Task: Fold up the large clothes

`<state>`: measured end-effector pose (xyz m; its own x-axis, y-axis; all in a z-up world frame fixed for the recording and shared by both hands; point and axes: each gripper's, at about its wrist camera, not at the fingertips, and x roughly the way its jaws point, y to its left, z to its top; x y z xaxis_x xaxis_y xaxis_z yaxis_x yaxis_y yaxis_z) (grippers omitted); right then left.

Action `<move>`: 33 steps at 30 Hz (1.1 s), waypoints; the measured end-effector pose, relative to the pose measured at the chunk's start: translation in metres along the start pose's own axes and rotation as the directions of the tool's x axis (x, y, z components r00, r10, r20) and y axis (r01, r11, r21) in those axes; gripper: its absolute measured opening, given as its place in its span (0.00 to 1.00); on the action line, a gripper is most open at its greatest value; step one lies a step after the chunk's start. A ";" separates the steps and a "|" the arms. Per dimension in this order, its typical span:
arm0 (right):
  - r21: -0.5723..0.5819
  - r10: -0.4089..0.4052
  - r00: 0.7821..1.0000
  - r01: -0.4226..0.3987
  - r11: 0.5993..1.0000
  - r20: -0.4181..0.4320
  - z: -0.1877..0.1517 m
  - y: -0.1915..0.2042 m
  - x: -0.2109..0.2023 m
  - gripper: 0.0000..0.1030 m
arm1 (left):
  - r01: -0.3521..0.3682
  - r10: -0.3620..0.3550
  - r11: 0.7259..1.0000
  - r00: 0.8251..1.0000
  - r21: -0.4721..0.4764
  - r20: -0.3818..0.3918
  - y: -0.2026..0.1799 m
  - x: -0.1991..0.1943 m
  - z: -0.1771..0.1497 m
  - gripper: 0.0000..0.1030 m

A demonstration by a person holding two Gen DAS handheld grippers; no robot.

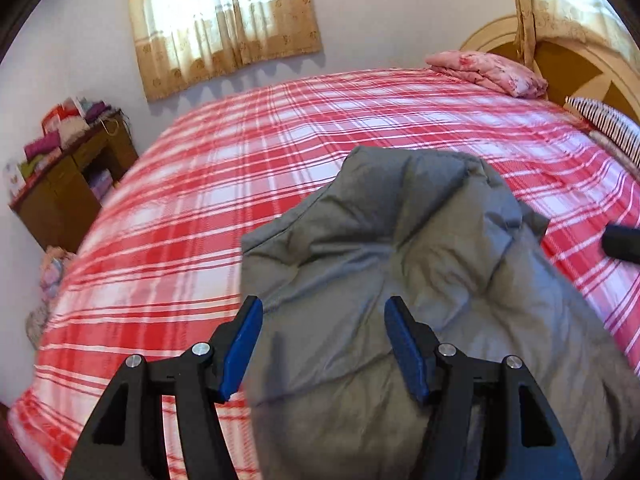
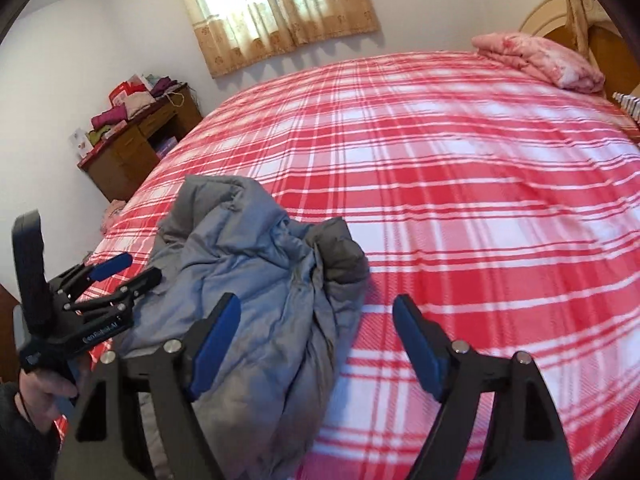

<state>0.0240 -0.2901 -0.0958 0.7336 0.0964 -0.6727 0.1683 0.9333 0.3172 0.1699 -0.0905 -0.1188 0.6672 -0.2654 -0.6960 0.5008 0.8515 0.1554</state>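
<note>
A grey padded jacket (image 1: 400, 272) lies crumpled in a heap on the red and white plaid bed (image 1: 200, 208); it also shows in the right wrist view (image 2: 256, 280). My left gripper (image 1: 322, 344) is open over the near part of the jacket, its blue pads apart and holding nothing; it also appears from the side in the right wrist view (image 2: 132, 268). My right gripper (image 2: 316, 348) is open and empty over the jacket's right edge and the bedspread (image 2: 480, 200).
A folded pink quilt (image 1: 488, 72) lies at the bed's far right by the wooden headboard (image 1: 568, 60). A striped pillow (image 1: 608, 124) lies at the right edge. A wooden cabinet (image 1: 68, 184) with stacked cloth stands left of the bed. A curtained window (image 1: 224, 20) is behind.
</note>
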 end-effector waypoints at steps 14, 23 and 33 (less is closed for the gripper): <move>0.205 0.030 0.995 -0.009 0.979 -0.098 -0.031 0.000 0.064 0.95 | 0.309 -0.340 0.891 0.940 -0.333 -0.038 0.065 0.009 -0.045 0.70; 0.259 0.235 0.967 -0.203 0.944 -0.099 -0.048 -0.017 0.097 0.97 | 0.470 -0.538 0.698 0.842 -0.539 0.038 0.093 0.031 -0.074 0.73; 0.109 0.237 0.958 -0.221 0.969 -0.163 -0.047 0.022 0.110 0.69 | 0.549 -0.575 0.679 0.810 -0.487 0.112 0.065 0.033 -0.076 0.72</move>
<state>0.0770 -0.2427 -0.1946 0.6355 0.3699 -0.6777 0.0726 0.8452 0.5295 0.1831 -0.0099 -0.1850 0.3146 -0.7553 -0.5749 0.4379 0.6528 -0.6181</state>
